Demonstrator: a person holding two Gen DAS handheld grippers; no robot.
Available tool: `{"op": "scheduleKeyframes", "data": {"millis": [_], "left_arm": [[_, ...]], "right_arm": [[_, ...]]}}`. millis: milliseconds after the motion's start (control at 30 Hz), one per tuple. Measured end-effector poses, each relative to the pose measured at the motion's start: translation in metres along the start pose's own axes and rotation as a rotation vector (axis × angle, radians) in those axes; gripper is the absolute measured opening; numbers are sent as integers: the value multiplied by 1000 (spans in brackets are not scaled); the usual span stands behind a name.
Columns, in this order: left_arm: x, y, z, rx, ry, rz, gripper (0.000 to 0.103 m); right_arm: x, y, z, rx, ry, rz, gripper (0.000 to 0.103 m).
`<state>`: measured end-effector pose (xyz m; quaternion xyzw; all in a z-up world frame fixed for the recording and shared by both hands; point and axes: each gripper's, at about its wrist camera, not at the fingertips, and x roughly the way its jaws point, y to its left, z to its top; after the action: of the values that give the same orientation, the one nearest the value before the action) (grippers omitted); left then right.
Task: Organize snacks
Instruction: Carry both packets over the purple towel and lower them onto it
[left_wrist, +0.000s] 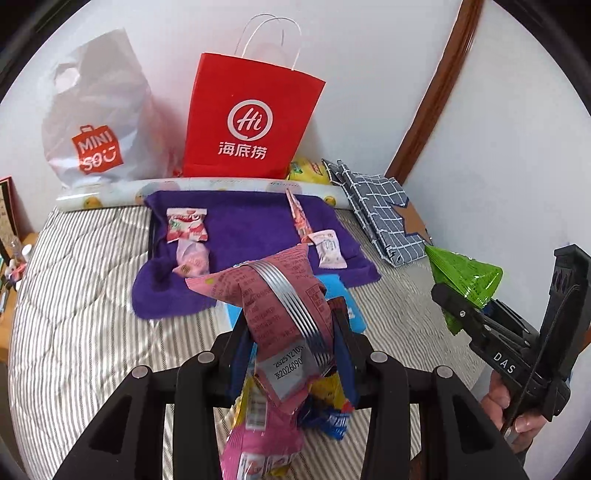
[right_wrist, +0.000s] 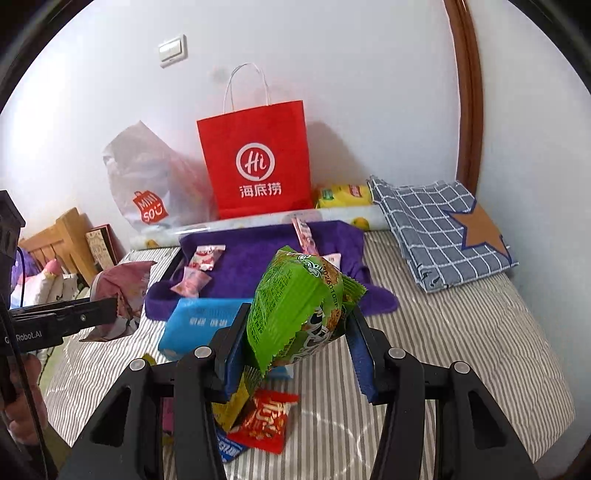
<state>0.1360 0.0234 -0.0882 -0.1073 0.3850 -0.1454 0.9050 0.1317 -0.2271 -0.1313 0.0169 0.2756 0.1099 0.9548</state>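
Clamped between the blue pads of my left gripper (left_wrist: 291, 332) is a pink snack packet (left_wrist: 273, 295), printed back upward, with a date stamp reading "2025 12 10" and "2026090" on a grey patch. Its jaws stand partly closed and press on the packet from both sides, lifting it clear of the striped bedcover (left_wrist: 81, 295).

My right gripper (right_wrist: 295, 332) likewise pinches a green snack packet (right_wrist: 295, 302) with a zigzag edge, a code beginning "2026" printed along its top. That tool's side reads "DAS" in the left view, and the left one reads "Robot.AI" in the right view.

Below them more snacks lie loose on the bedcover: a red sachet (right_wrist: 267, 419), a blue-and-white one, a yellow one. A light blue pack (right_wrist: 195, 321) lies just before the purple towel (left_wrist: 243, 229), which carries several small pink sweets (left_wrist: 186, 225).

Against the wall a red paper bag (left_wrist: 251, 118) stands upright, marked "Hi" and "海底捞"; beside it slumps a white plastic bag (left_wrist: 96, 110) marked "MINISO". A blue checked cloth (right_wrist: 436, 225) lies folded to the right.
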Motion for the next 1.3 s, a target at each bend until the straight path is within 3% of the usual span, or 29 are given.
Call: {"op": "scheduleKeyframes", "data": {"millis": [400, 867, 1033, 1300], "left_arm": [[28, 2, 39, 25, -6, 33, 39], [64, 48, 106, -15, -4, 102, 39], [82, 60, 130, -26, 7, 92, 39], [122, 77, 143, -49, 34, 73, 39]], "right_arm": [[38, 1, 31, -8, -1, -6, 49], [110, 6, 84, -10, 12, 30, 49], [133, 11, 101, -14, 12, 46, 49], [187, 9, 86, -27, 88, 85, 49]]}}
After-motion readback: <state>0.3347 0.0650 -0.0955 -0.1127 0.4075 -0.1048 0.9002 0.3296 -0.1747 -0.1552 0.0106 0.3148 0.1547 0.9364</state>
